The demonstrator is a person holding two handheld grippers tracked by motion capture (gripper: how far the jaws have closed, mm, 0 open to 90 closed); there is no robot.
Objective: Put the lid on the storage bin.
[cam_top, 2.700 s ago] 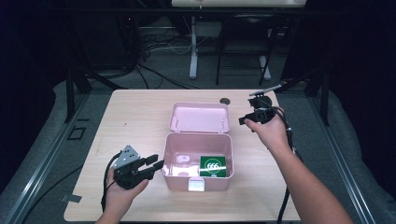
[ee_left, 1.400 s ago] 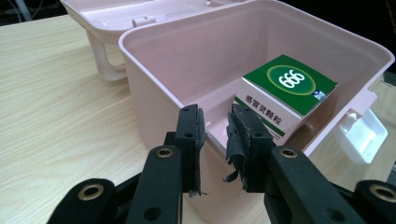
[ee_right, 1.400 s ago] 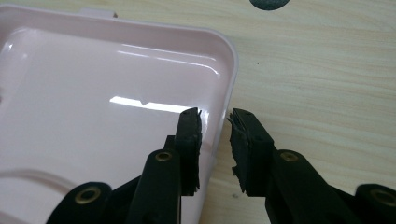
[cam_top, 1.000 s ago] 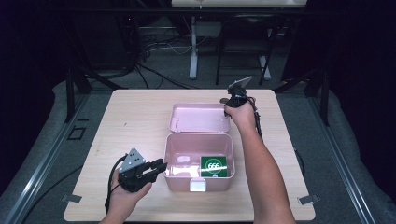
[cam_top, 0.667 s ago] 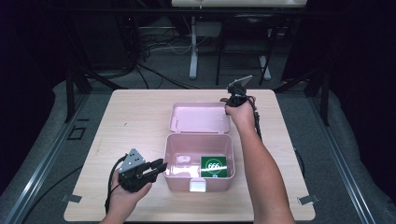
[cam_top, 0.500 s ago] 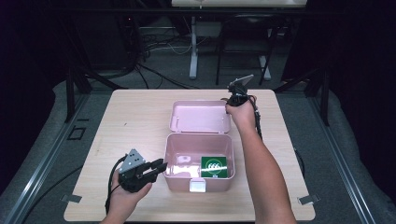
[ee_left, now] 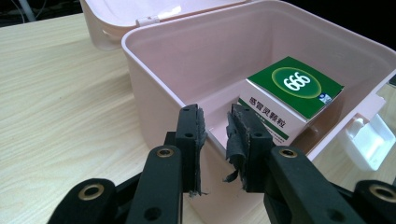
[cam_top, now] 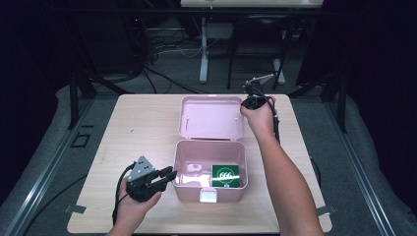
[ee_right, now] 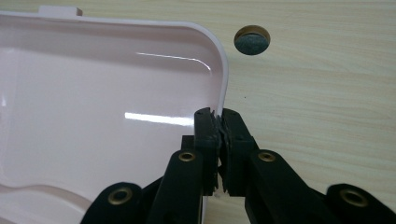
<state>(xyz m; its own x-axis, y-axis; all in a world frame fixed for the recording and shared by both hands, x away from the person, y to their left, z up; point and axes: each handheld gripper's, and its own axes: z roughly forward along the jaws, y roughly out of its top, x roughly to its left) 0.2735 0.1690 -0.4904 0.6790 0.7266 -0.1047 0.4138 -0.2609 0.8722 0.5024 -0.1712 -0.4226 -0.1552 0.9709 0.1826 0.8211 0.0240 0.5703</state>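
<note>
Nearest the person, the left gripper sits at the near left corner of the one pink box; in the left gripper view its jaws are drawn in on the box's near left wall, one pad outside and one inside, pinching it. Inside the box lies a single green-and-white carton marked 666, against the right side of the floor, and one white latch hangs on the box's front wall. Behind the box its one lid lies open and flat on the wooden table, inner face up, hinged to the back edge. At the lid's far right corner the right gripper has its jaws clamped tight on the lid's rim, having just been closing onto it. Just past that corner one round hole is set in the tabletop.
</note>
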